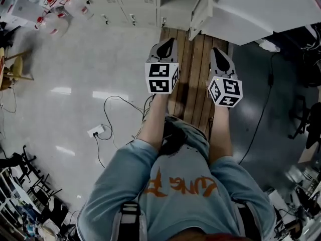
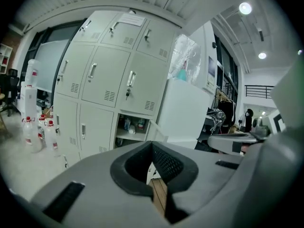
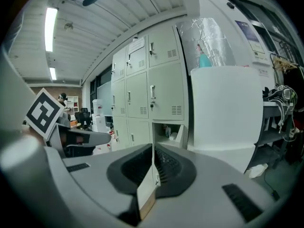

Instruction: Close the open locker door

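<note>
While the locker door (image 1: 199,11) stands swung out from the bank of lockers (image 1: 133,1), it juts toward the person as an upright panel, tall axis vertical, seen nearly edge-on from above. It seems to be hinged on the right side of its open compartment (image 1: 175,6), beside the big white cabinet (image 1: 256,11), with its free edge pointing back along the wooden boards (image 1: 193,84). In the left gripper view the door (image 2: 157,134) shows just right of the shelf inside; in the right gripper view it (image 3: 182,133) sits dead ahead.

The free edge lies ahead of both tools and between them, clear of each. The left gripper (image 1: 167,44) is closed to a thin slit and has hold of nothing (image 2: 153,177). The right gripper (image 1: 217,52) is pressed together and empty as well (image 3: 153,175).

If the hinge is read correctly, the outer face looks toward the white cabinet, so the right gripper seems better placed to push the panel leftward and back into its frame. Bottles (image 1: 55,14) stand well off to the left.
</note>
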Available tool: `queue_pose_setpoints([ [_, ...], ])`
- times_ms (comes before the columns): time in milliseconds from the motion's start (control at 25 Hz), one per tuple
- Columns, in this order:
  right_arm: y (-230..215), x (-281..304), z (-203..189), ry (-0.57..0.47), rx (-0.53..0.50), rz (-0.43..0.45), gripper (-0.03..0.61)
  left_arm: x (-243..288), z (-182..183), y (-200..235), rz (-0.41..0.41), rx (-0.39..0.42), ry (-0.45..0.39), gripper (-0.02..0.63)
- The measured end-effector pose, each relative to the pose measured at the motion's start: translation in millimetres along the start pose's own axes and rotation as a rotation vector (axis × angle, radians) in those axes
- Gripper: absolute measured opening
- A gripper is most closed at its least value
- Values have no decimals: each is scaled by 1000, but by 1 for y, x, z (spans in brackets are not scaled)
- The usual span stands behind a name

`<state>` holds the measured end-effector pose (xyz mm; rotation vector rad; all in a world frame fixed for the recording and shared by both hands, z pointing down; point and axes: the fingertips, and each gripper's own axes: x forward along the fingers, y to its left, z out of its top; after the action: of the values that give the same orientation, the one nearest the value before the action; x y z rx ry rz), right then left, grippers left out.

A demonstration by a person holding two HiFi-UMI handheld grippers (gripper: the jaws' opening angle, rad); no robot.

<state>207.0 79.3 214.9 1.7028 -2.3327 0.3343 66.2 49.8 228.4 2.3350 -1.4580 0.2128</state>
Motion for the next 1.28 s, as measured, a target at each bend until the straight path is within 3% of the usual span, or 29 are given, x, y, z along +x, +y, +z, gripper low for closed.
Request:
queue_pose_setpoints([
  [280, -5, 63, -26, 61, 52, 6, 34, 50, -18, 24, -22, -11, 67, 18],
  [560, -15, 110, -76, 150, 103, 7, 34, 98, -62, 37, -59, -26, 165, 18],
  [1280, -57, 208, -186, 266, 76, -12, 42, 187, -152, 88, -120, 32, 271, 18],
])
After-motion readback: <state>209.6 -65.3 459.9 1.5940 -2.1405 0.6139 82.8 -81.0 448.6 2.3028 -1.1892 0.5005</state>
